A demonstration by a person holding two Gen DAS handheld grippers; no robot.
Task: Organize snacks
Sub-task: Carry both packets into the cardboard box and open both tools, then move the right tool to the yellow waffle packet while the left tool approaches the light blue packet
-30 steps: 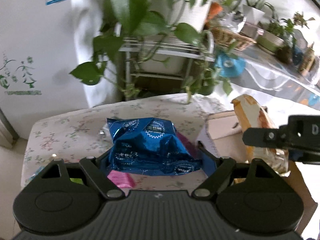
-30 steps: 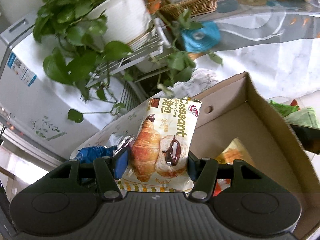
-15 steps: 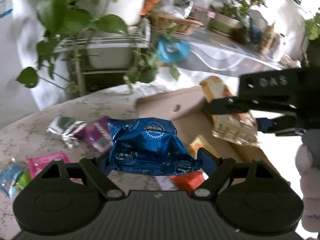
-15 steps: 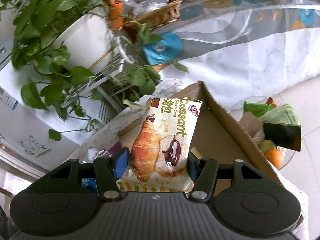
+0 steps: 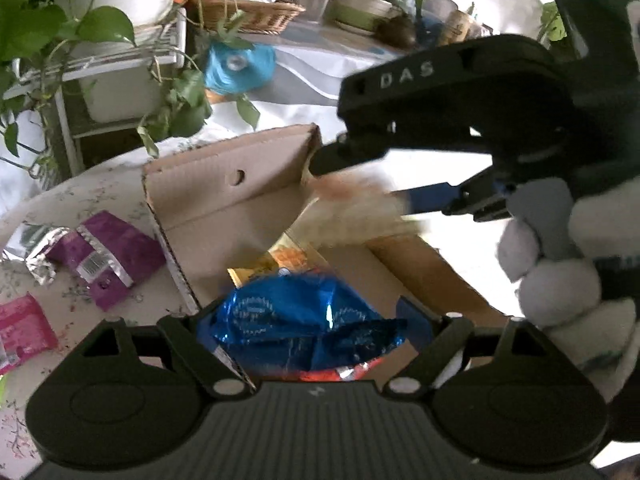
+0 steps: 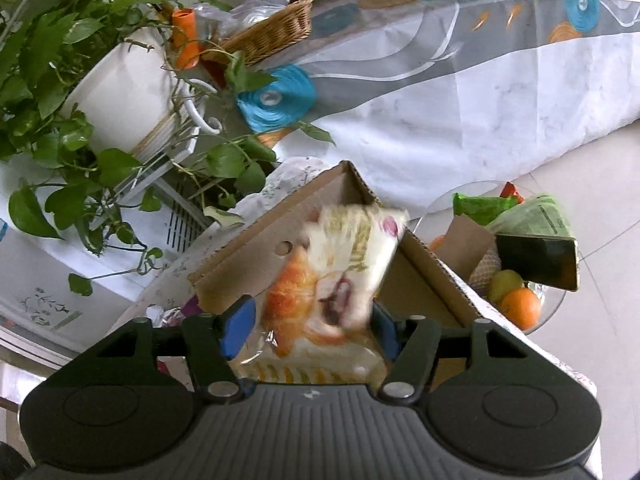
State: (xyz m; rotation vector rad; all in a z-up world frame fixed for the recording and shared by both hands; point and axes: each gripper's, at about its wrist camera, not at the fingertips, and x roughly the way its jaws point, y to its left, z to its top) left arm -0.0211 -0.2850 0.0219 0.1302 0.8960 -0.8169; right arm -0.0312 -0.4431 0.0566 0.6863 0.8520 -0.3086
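Observation:
My left gripper (image 5: 308,320) is shut on a blue foil snack bag (image 5: 304,320), held over the open cardboard box (image 5: 224,188). My right gripper (image 6: 310,320) has its jaws spread a little wider than the croissant pack (image 6: 332,276), which is motion-blurred and tilting between them above the box (image 6: 248,256). In the left wrist view the right gripper (image 5: 360,188) reaches in from the right with the blurred pack (image 5: 356,212) over the box. Yellow and orange packs (image 5: 276,260) lie inside the box.
A purple snack pack (image 5: 108,260), a silver wrapper (image 5: 36,248) and a pink pack (image 5: 20,332) lie on the flowered tablecloth left of the box. Potted plants (image 6: 100,80) on a white rack stand behind. A glass side table with fruit (image 6: 516,304) is at the right.
Both grippers moved over the box. The right jaws have opened and the croissant pack is blurred and slipping downward. The left still grips the blue bag.

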